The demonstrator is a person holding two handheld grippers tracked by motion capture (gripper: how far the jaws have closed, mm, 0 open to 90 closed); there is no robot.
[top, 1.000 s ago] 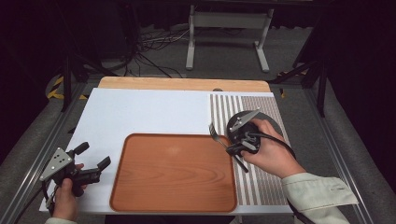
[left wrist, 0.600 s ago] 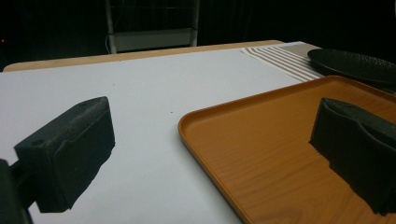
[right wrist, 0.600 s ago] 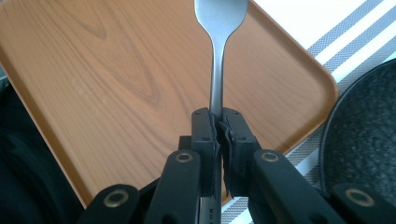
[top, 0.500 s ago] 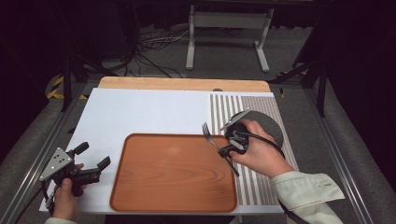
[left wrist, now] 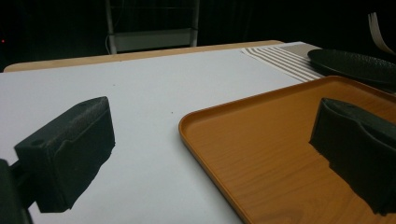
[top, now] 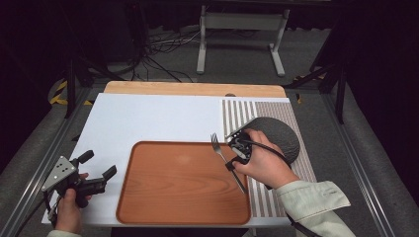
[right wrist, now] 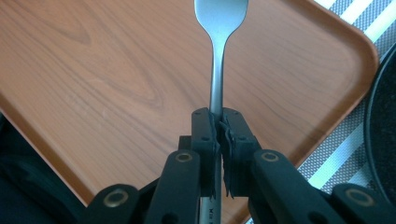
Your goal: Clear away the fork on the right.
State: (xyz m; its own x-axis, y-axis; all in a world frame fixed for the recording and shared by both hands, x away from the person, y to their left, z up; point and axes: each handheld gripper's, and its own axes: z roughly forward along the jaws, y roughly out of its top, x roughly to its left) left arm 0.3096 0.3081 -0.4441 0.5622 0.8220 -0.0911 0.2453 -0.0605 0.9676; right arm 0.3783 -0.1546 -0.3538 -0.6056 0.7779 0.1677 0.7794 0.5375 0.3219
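Fork (right wrist: 219, 56) clamped by its handle in my right gripper (top: 236, 148), held over the right edge of the wooden tray (top: 163, 197) beside the dark plate (top: 279, 136), while my left gripper (top: 94, 173) gapes wide near the table's (top: 148, 113) front left corner.

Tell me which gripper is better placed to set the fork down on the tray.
Right. The right gripper is clamped on the fork, over the tray. The left gripper is open, beside the tray.

Silver fork (top: 225, 157) held slanted above the wooden tray's (top: 163, 197) right edge.
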